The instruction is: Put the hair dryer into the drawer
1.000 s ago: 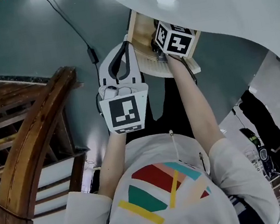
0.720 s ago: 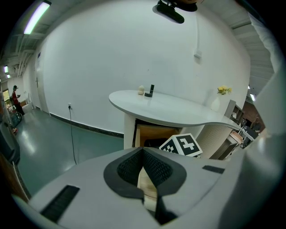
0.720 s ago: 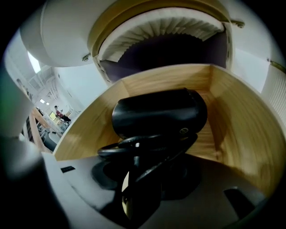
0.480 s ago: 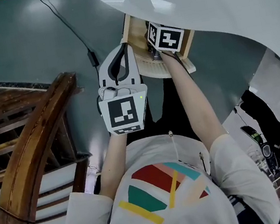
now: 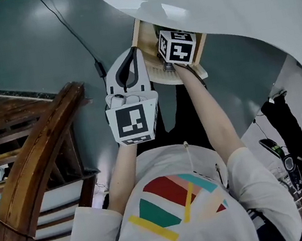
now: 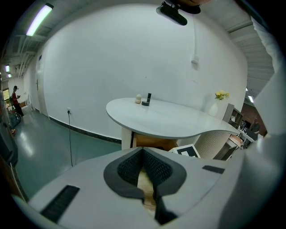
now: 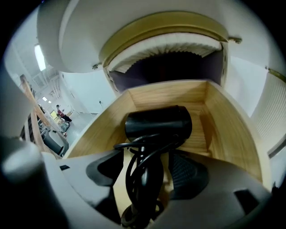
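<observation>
Beneath the white bench (image 5: 234, 1), the hair dryer (image 7: 157, 123) lies inside the open wooden drawer (image 7: 230, 134). Its handle and looped cord (image 7: 134, 179) sit between the opening jaws of the right hand-held gripper (image 7: 147, 175). The next move is probably to draw straight back, jaws wide, so the cord doesn't snag. The left hand-held gripper (image 6: 144, 166) hangs pressed together, empty. Whether the dryer rests flat on the drawer floor is hidden.

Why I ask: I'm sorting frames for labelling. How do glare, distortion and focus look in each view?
Head view: sharp, with lamp glare on the white table and glossy floor. Left gripper view: strong fisheye bending the table, dark corners. Right gripper view: same fisheye; the wooden drawer is well lit, the black hair dryer shows little detail, its cord near the lens is soft.
</observation>
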Demonstrator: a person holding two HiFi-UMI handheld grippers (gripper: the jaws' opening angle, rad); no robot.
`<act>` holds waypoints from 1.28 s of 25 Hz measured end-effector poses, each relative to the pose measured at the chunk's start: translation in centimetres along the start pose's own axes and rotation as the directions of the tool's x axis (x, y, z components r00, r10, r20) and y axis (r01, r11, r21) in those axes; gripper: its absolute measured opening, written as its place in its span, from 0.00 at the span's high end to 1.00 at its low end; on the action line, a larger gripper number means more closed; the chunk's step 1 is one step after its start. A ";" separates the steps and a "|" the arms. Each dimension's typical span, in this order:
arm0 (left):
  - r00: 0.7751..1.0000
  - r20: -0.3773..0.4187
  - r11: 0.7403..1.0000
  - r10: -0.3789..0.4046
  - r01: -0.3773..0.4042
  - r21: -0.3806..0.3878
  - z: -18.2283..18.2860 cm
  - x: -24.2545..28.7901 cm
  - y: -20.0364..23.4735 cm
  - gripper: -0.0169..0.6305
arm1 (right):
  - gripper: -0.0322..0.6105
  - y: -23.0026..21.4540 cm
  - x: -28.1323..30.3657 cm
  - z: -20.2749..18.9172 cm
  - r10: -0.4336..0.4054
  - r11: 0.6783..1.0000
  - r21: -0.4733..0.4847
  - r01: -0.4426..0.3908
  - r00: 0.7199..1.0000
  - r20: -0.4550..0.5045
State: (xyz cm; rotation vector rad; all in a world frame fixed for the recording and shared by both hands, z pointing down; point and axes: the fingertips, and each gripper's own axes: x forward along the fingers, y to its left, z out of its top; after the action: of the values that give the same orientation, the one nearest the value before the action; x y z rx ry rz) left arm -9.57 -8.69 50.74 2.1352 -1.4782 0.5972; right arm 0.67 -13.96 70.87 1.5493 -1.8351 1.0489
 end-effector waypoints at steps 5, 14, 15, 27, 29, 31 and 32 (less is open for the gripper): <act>0.999 0.034 1.000 -0.001 0.001 0.001 1.5 -0.6 -0.5 0.95 | 0.47 0.3 -1.4 0.5 0.005 1.000 0.008 -0.005 1.000 0.020; 0.995 0.101 1.000 0.007 -0.008 0.016 2.9 -2.3 -0.7 0.95 | 0.47 1.3 -3.5 1.0 0.017 1.000 0.008 -0.017 1.000 0.025; 0.994 0.109 1.000 0.009 -0.011 0.017 3.1 -2.7 -0.6 0.95 | 0.47 1.9 -4.2 1.4 0.026 1.000 0.010 -0.026 0.999 0.040; 0.959 0.283 0.999 0.015 -0.028 0.042 11.0 -5.3 -2.9 0.95 | 0.47 3.6 -11.5 2.8 0.074 0.997 0.008 -0.075 0.997 0.013; 0.952 0.307 0.998 0.015 -0.031 0.047 11.9 -6.0 -3.1 0.95 | 0.47 4.0 -13.1 2.7 0.065 0.998 0.014 -0.065 0.998 0.003; 0.942 0.336 0.998 0.017 -0.035 0.048 12.8 -6.7 -3.1 0.95 | 0.47 4.6 -14.9 3.4 0.066 0.998 0.016 -0.067 0.998 0.018; 0.937 0.350 0.998 0.019 -0.038 0.046 13.2 -7.0 -3.0 0.95 | 0.47 5.0 -15.7 3.9 0.073 0.997 0.016 -0.074 0.997 0.030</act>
State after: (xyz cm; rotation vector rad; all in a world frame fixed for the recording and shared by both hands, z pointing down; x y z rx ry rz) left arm -7.94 -10.57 35.69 2.3550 -1.6949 0.2744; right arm -0.45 -7.93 55.12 1.5246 -1.9211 1.0829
